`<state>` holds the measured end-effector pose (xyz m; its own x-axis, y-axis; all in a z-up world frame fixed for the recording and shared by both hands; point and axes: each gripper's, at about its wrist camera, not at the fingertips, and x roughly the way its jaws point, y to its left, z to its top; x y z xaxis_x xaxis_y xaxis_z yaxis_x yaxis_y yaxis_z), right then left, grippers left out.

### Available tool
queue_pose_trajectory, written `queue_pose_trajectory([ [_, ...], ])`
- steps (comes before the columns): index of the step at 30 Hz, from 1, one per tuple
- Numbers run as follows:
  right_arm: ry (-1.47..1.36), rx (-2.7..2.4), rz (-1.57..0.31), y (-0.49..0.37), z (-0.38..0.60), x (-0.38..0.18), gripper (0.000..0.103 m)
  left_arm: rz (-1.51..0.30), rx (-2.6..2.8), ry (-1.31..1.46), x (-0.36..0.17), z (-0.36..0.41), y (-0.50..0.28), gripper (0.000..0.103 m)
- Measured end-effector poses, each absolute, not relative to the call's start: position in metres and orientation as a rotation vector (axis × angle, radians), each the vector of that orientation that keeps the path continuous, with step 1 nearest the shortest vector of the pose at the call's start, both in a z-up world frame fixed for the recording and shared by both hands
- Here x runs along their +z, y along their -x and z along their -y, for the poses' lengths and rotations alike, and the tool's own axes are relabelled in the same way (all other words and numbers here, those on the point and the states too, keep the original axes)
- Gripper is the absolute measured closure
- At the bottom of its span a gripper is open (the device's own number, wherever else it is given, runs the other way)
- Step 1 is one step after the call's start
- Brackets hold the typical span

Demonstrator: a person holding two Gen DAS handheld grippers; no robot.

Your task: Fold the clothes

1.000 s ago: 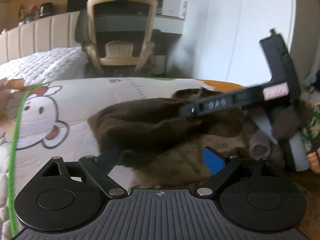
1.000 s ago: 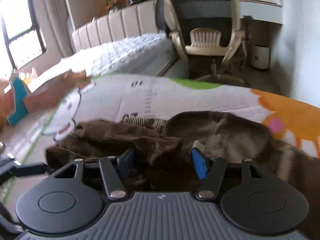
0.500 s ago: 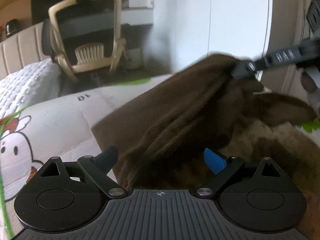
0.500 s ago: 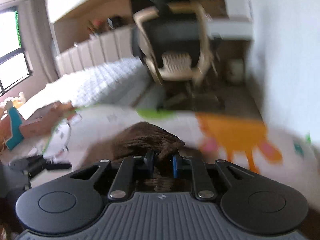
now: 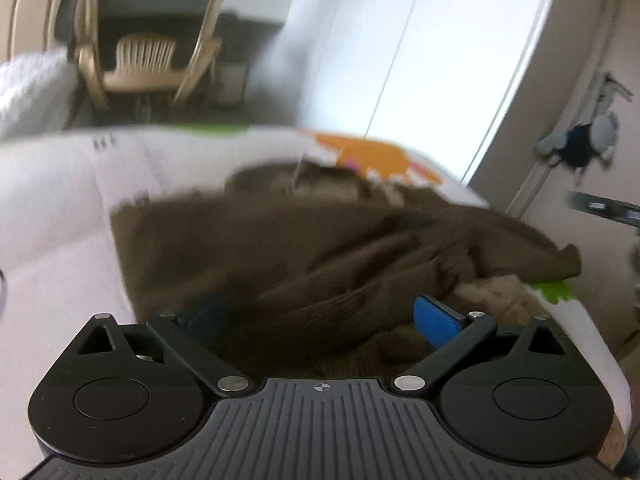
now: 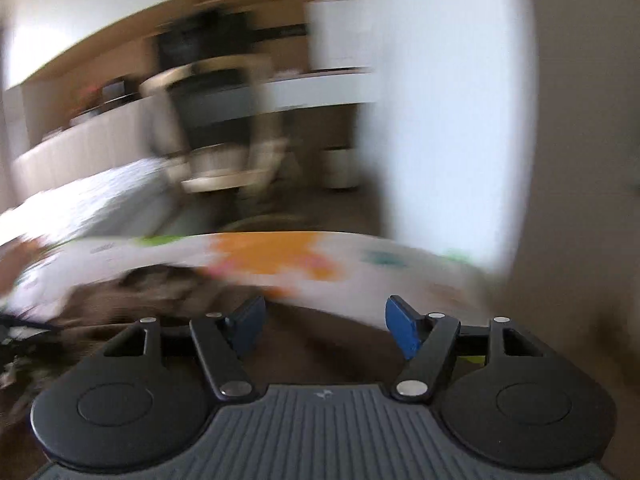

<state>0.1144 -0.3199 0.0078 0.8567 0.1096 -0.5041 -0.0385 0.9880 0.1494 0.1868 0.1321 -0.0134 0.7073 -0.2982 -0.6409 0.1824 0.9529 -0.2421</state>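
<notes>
Straddling the brown garment (image 5: 304, 248), the left hand-held gripper (image 5: 320, 312) gapes; the blurred right hand-held gripper (image 6: 322, 322) spreads empty.

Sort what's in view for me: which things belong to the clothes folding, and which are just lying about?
Belongs to the job:
- brown garment
- left gripper, open over it
- right gripper, open
- printed bed cover underneath

Just lying about:
- chair
- plush toy hanging on the wall
</notes>
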Motion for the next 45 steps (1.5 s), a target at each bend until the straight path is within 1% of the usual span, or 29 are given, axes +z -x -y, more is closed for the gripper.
queue_pose_trajectory([
  [2,-0.225,-0.053,-0.550,-0.100,0.364,0.000,0.035,-0.772,-0.248,0.177,-0.025,-0.127,-0.194,0.001],
  [5,-0.383,-0.117,-0.574,-0.087,0.404,-0.025,0.033,-0.763,-0.238,0.165,-0.023,-0.122,-0.192,0.001],
  [11,-0.708,-0.090,-0.707,-0.118,0.432,-0.094,0.033,-0.710,-0.245,0.259,-0.004,-0.140,-0.180,0.000],
  [12,-0.731,-0.090,-0.718,-0.125,0.431,-0.104,0.040,-0.702,-0.235,0.265,-0.002,-0.145,-0.177,0.000],
  [13,-0.723,-0.085,-0.719,-0.130,0.427,-0.106,0.050,-0.698,-0.223,0.267,0.001,-0.149,-0.174,0.000],
  [14,-0.711,-0.080,-0.719,-0.135,0.422,-0.107,0.074,-0.697,-0.211,0.259,0.002,-0.154,-0.171,0.000],
  [15,-0.675,-0.056,-0.684,-0.137,0.415,-0.096,0.082,-0.695,-0.198,0.252,0.004,-0.159,-0.167,0.000],
  [17,-0.548,0.001,-0.610,-0.139,0.392,-0.062,0.086,-0.694,-0.171,0.235,0.006,-0.170,-0.161,0.000],
  [19,-0.394,0.101,-0.525,-0.140,0.353,-0.017,0.088,-0.693,-0.138,0.237,0.005,-0.183,-0.158,0.000],
  [21,-0.290,0.246,-0.453,-0.139,0.303,0.028,0.088,-0.692,-0.104,0.276,0.004,-0.196,-0.157,0.000],
  [23,-0.204,0.406,-0.423,-0.143,0.248,0.061,0.088,-0.687,-0.085,0.322,0.003,-0.207,-0.155,0.000],
  [26,-0.112,0.600,-0.427,-0.154,0.166,0.084,0.088,-0.673,-0.076,0.357,0.004,-0.218,-0.149,0.000],
  [30,-0.023,0.775,-0.494,-0.174,0.066,0.070,0.088,-0.661,-0.091,0.347,0.009,-0.223,-0.132,0.000],
  [32,-0.010,0.819,-0.540,-0.183,0.036,0.056,0.088,-0.660,-0.105,0.334,0.012,-0.225,-0.122,0.000],
  [34,-0.011,0.863,-0.591,-0.193,0.013,0.045,0.082,-0.667,-0.135,0.331,0.012,-0.221,-0.122,0.000],
  [35,-0.011,0.885,-0.616,-0.197,0.001,0.039,0.073,-0.671,-0.150,0.330,0.013,-0.219,-0.122,0.000],
  [36,-0.031,0.898,-0.620,-0.197,0.000,0.040,0.061,-0.674,-0.165,0.328,0.013,-0.217,-0.121,0.000],
  [38,-0.065,0.905,-0.587,-0.195,0.015,0.047,0.050,-0.681,-0.195,0.326,0.014,-0.213,-0.121,0.000],
  [39,-0.080,0.904,-0.564,-0.194,0.025,0.052,0.048,-0.681,-0.213,0.334,0.014,-0.210,-0.124,0.000],
  [42,-0.082,0.824,-0.506,-0.201,0.064,0.062,0.047,-0.683,-0.236,0.364,0.012,-0.198,-0.139,0.000],
  [45,-0.062,0.704,-0.500,-0.199,0.107,0.054,0.047,-0.689,-0.172,0.383,0.004,-0.190,-0.160,0.000],
])
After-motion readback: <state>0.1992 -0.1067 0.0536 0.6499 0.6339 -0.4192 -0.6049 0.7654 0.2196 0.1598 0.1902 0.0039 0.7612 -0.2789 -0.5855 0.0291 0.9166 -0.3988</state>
